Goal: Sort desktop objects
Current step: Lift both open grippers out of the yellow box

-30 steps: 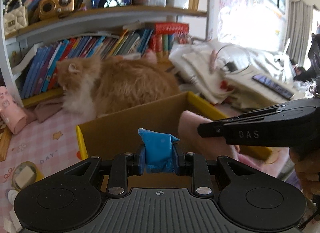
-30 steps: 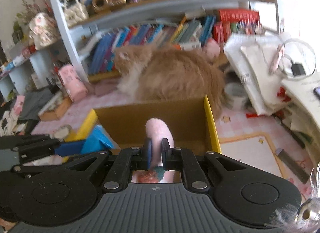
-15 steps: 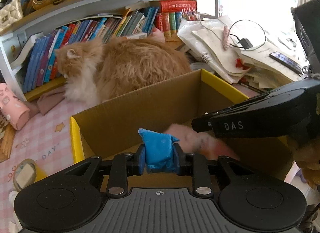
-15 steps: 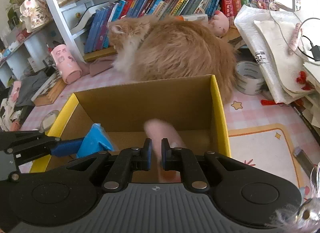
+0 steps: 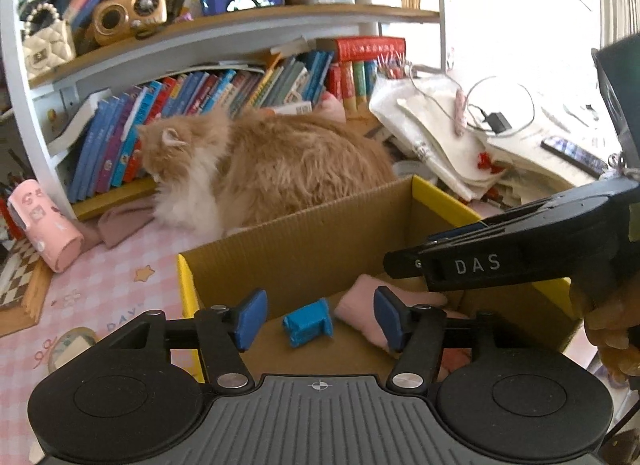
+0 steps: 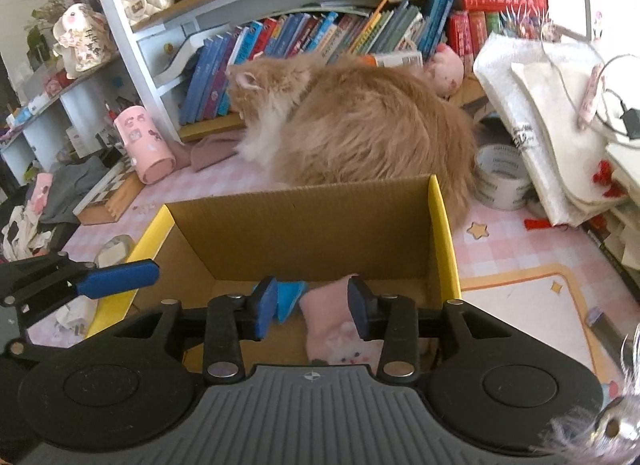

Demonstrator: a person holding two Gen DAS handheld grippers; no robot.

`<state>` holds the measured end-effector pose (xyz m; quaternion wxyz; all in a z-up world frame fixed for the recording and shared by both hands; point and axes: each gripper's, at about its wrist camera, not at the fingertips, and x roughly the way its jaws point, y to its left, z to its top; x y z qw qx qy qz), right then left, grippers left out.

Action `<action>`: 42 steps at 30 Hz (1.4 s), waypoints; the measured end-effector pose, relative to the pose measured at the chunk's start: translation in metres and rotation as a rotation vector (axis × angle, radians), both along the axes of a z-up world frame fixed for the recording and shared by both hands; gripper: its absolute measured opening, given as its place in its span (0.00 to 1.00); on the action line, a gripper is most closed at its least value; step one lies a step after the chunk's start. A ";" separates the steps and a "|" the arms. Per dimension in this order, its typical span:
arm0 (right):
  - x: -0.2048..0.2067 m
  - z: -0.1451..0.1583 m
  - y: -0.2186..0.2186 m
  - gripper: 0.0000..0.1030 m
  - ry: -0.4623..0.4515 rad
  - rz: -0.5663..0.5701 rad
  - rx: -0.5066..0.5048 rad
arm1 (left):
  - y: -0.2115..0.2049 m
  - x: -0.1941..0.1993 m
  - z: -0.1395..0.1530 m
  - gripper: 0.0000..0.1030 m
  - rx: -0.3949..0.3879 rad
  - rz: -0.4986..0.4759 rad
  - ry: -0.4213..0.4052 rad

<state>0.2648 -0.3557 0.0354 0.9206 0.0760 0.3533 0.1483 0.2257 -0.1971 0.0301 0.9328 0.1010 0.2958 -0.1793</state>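
Note:
An open cardboard box (image 5: pixel 320 233) with yellow flaps stands on the pink checked desk; it also shows in the right wrist view (image 6: pixel 304 225). On its floor lie a small blue object (image 5: pixel 308 322) and a pink plush item (image 5: pixel 368 313), side by side; both show in the right wrist view, blue (image 6: pixel 290 297) and pink (image 6: pixel 332 321). My left gripper (image 5: pixel 318 319) is open and empty above them. My right gripper (image 6: pixel 314 309) is open and empty over the box; its body (image 5: pixel 512 257) reaches in from the right in the left wrist view.
An orange cat (image 5: pixel 264 165) lies right behind the box, before a shelf of books (image 5: pixel 224 97). A pink cup (image 5: pixel 44 233) lies at the left, a tape roll (image 6: pixel 500 177) and stacked papers (image 6: pixel 552 125) at the right. A small item (image 5: pixel 68 345) lies left of the box.
Both grippers have opened. The blue object dropped from my left gripper and the pink plush item from my right one; both now lie on the box floor.

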 end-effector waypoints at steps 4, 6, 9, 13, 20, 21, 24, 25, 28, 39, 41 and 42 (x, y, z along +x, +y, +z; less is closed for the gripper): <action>-0.012 0.009 0.002 0.38 -0.036 -0.010 -0.017 | 0.008 -0.012 0.009 0.60 -0.023 0.014 -0.025; -0.019 0.013 0.003 0.39 -0.055 -0.015 -0.027 | 0.013 -0.018 0.013 0.61 -0.036 0.021 -0.037; -0.032 0.021 0.004 0.40 -0.090 -0.029 -0.046 | 0.022 -0.032 0.021 0.66 -0.047 0.033 -0.064; -0.051 0.030 0.006 0.41 -0.135 -0.065 -0.073 | 0.035 -0.048 0.029 0.68 -0.057 0.029 -0.092; -0.082 0.035 0.010 0.42 -0.157 -0.128 -0.094 | 0.058 -0.067 0.035 0.68 -0.064 0.021 -0.109; -0.086 0.035 0.012 0.42 -0.156 -0.137 -0.096 | 0.062 -0.070 0.035 0.68 -0.066 0.018 -0.109; -0.097 0.035 0.017 0.42 -0.153 -0.165 -0.101 | 0.072 -0.078 0.033 0.68 -0.068 0.013 -0.107; -0.102 0.035 0.018 0.42 -0.151 -0.175 -0.103 | 0.076 -0.080 0.033 0.68 -0.071 0.012 -0.104; -0.114 0.034 0.023 0.42 -0.149 -0.201 -0.109 | 0.087 -0.086 0.029 0.69 -0.085 0.008 -0.089; -0.152 0.015 0.053 0.42 -0.082 -0.275 -0.125 | 0.128 -0.108 0.013 0.69 -0.085 -0.003 -0.020; -0.157 0.010 0.062 0.42 -0.060 -0.278 -0.125 | 0.136 -0.113 0.010 0.69 -0.081 0.000 -0.007; -0.159 0.008 0.067 0.42 -0.051 -0.277 -0.125 | 0.139 -0.115 0.008 0.69 -0.078 0.003 -0.002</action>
